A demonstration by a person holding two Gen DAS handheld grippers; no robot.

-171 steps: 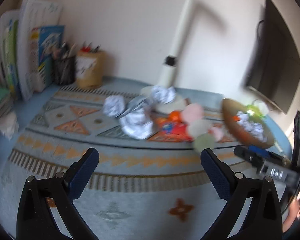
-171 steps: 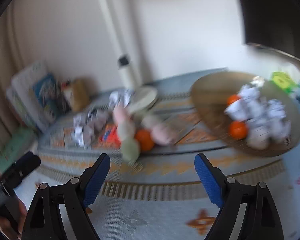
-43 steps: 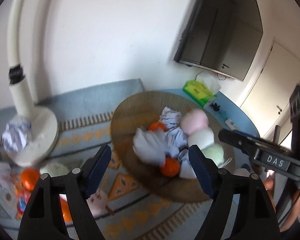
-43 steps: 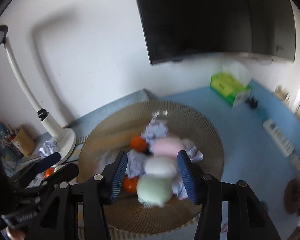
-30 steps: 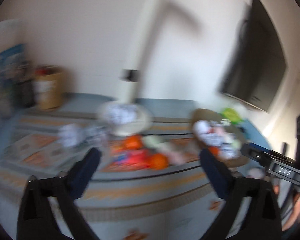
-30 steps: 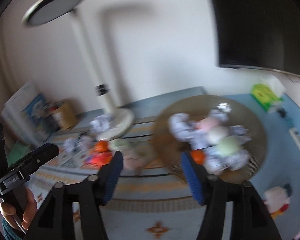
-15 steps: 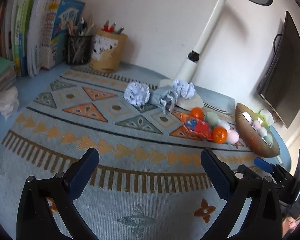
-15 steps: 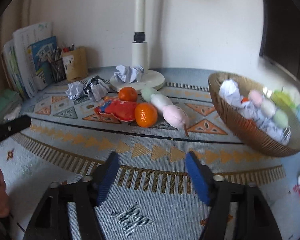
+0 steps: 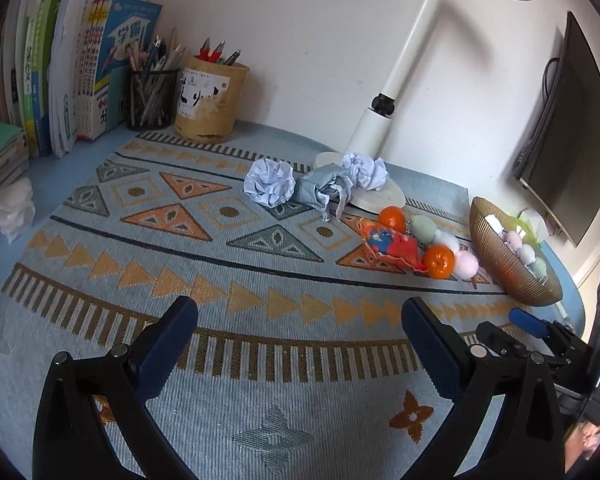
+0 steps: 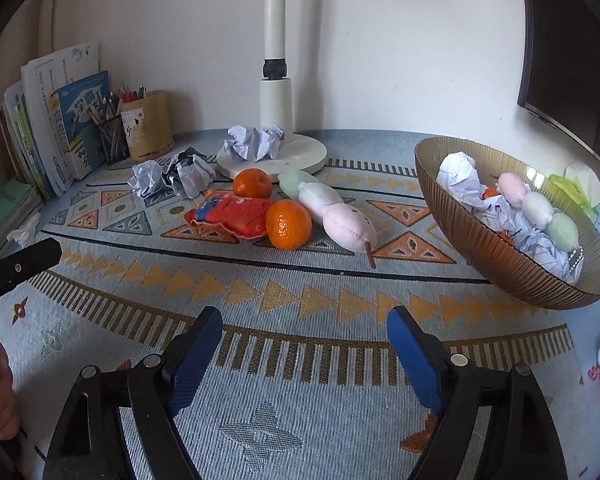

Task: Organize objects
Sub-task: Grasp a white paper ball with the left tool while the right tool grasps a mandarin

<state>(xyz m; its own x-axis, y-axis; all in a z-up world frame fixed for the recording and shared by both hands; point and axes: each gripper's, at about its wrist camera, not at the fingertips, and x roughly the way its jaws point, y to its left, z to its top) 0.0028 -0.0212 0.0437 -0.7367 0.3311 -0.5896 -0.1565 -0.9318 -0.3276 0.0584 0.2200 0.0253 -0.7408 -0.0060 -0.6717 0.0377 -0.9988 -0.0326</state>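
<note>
Both the left tongs [image 9: 298, 330] and right tongs [image 10: 304, 336] gape empty; oranges [image 10: 288, 224], a plush toy [image 10: 327, 208] and paper balls [image 10: 253, 143] crowd mid-frame beside the bowl [image 10: 496, 254].

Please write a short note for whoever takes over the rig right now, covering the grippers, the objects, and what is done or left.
Left gripper: open, empty, over the mat.
Right gripper: open, empty.
Done: the bowl at the right holds crumpled paper, a plush dango skewer and at least one orange.
Left on the mat: two oranges, a second plush skewer, a red packet, two paper balls; a third paper ball sits on the lamp base.
</note>
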